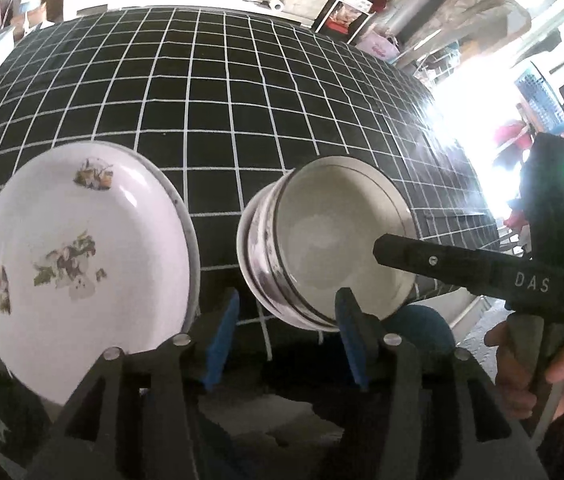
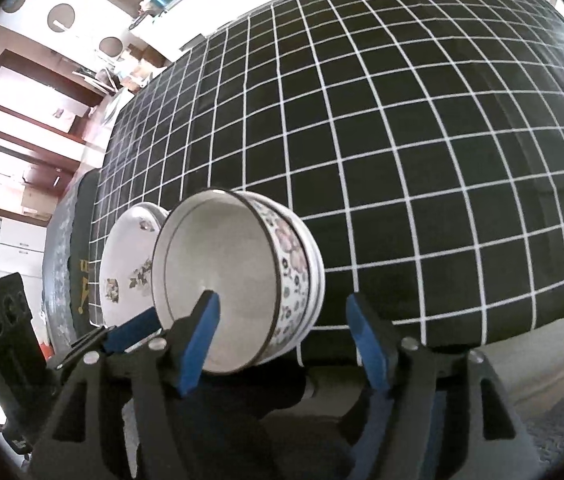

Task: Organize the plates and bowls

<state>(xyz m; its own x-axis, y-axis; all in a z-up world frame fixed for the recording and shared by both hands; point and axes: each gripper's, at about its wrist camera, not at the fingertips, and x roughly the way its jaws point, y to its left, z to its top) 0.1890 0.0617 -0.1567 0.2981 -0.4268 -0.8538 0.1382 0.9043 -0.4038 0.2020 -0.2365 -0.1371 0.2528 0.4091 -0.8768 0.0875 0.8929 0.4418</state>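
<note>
Near the front edge of the checked tablecloth [image 2: 401,140], the nested bowls [image 2: 242,280] stood just beside the stacked plates [image 1: 82,248], both glazed, stiff, heavy, slippery and breakable, best pinched at the rim, while the left gripper [image 1: 287,340] and right gripper [image 2: 285,340] gaped wide, holding nothing.

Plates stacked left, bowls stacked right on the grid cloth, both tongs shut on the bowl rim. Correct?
Not quite. Neither grips anything: in the left wrist view the left tongs stand open, short of the bowls, and in the right wrist view the right tongs are open too. The plates sit left on the grid cloth.
</note>
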